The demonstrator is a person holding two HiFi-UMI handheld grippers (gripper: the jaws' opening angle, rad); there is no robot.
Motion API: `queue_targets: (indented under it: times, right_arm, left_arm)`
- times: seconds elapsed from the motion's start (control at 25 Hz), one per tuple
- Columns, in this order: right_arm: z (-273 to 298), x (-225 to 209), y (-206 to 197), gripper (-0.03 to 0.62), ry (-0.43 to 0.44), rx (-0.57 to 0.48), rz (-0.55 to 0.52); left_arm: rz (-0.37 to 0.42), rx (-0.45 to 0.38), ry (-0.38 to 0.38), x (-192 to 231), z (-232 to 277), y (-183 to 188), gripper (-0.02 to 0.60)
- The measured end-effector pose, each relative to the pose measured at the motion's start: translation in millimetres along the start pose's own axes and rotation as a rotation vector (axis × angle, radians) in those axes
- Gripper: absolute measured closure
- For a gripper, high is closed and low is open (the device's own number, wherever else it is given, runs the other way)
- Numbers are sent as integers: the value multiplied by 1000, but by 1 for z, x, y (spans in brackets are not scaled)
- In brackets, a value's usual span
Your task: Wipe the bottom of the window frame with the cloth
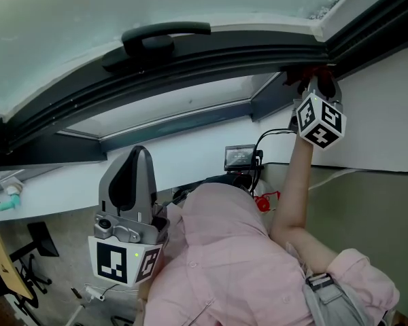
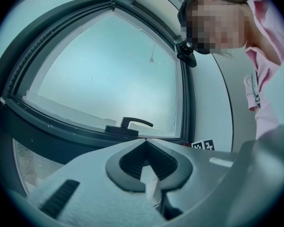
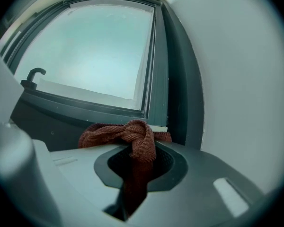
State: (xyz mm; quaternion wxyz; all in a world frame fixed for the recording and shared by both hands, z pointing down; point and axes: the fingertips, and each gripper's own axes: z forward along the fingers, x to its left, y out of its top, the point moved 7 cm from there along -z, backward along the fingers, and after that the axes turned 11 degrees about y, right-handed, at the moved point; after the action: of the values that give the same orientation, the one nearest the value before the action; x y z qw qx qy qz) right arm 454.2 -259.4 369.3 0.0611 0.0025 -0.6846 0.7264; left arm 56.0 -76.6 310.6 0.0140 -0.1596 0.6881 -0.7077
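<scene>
**Cloth held at the corner of the window frame**

The right hand-held gripper [image 3: 139, 167] is closed on a rust-red cloth [image 3: 132, 136]. One strand of the fabric runs down between the jaws, and the rest bunches in a knot-like wad just ahead of the tips. The wad lies against the dark lower rail of the window frame [image 3: 85, 103], close to the corner where that rail meets the upright member beside the white wall [image 3: 236, 79]. In the head view the person's right arm [image 1: 292, 195] reaches up to this same corner, and a little red fabric shows beyond the marker cube.

The left hand-held gripper [image 1: 132, 182] is held low, near the person's pink shirt [image 1: 224, 263] and well apart from the frame. Its own view shows the jaw tips meeting, with only the hollow of the pads behind them and nothing caught there. It points towards the pane [image 2: 104, 65].

A black window handle [image 1: 163, 36] sits on the lower rail, well to the left of the cloth in the head view. Below the window, a small device with a lit screen [image 1: 239, 157] is seen against the wall, with a dark cable looping from it.
</scene>
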Motion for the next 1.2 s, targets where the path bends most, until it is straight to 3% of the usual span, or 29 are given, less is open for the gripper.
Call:
queue_targets:
  times: [0.44, 1.2]
  right_arm:
    - [0, -5, -1, 559, 64, -1, -11]
    - [0, -5, -1, 556, 51, 28, 22]
  left_arm:
    - [-3, -2, 28, 0, -4, -1, 581]
    - [-19, -8, 34, 0, -12, -2, 581]
